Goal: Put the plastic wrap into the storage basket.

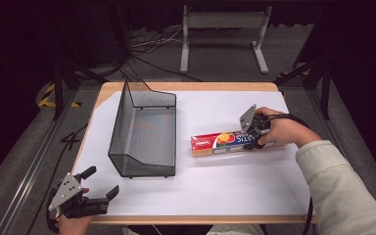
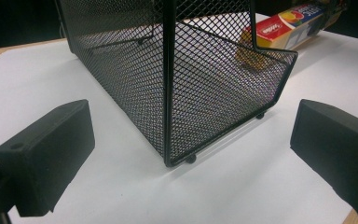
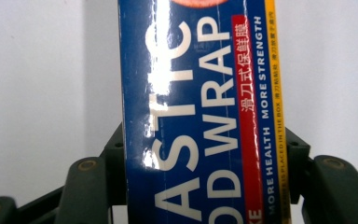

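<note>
We are noting the right gripper (image 1: 252, 133) clamping across a long blue-and-red cardboard box of plastic food wrap (image 1: 220, 142), jaws pressing on both long sides in the right gripper view (image 3: 200, 116); the box is lying on the white paper-covered table (image 1: 235, 186), just to the right of the black wire-mesh basket (image 1: 144, 132), apart from it; the left gripper (image 1: 100, 183) is waiting at the table's near left corner, jaws spread wide and gripping nothing, facing the basket's near corner (image 2: 177, 93).
</note>
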A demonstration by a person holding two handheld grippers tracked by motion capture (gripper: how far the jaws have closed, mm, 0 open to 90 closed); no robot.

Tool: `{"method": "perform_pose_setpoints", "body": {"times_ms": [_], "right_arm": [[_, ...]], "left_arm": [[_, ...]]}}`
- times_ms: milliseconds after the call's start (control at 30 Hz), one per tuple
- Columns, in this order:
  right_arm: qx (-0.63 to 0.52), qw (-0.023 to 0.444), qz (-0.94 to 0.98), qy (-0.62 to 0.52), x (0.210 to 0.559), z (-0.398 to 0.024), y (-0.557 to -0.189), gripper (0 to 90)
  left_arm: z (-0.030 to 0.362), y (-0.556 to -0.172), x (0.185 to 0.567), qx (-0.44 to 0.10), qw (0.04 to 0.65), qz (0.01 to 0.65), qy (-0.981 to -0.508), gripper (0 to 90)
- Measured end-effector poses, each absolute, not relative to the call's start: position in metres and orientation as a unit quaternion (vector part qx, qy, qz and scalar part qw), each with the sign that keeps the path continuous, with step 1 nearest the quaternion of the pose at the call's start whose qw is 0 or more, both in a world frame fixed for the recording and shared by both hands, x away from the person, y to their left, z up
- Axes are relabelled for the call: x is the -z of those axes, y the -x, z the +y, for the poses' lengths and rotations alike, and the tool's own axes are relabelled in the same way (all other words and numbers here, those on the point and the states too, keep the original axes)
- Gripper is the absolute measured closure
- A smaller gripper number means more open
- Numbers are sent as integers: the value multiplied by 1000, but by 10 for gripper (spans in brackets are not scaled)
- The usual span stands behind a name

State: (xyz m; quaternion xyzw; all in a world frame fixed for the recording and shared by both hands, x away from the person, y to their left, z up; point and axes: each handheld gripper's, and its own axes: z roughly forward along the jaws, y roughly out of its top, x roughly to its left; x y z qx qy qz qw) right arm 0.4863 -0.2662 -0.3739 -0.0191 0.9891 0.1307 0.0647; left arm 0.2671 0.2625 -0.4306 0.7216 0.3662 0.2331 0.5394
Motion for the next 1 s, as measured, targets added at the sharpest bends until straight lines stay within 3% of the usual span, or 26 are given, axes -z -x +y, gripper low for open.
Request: {"method": "perform_pose_setpoints", "body": {"times_ms": [1000], "right_arm": [[-227, 100, 954, -170, 305, -269, -451, 415]], "left_arm": [[247, -290, 427, -228, 547, 348, -726, 7]]}}
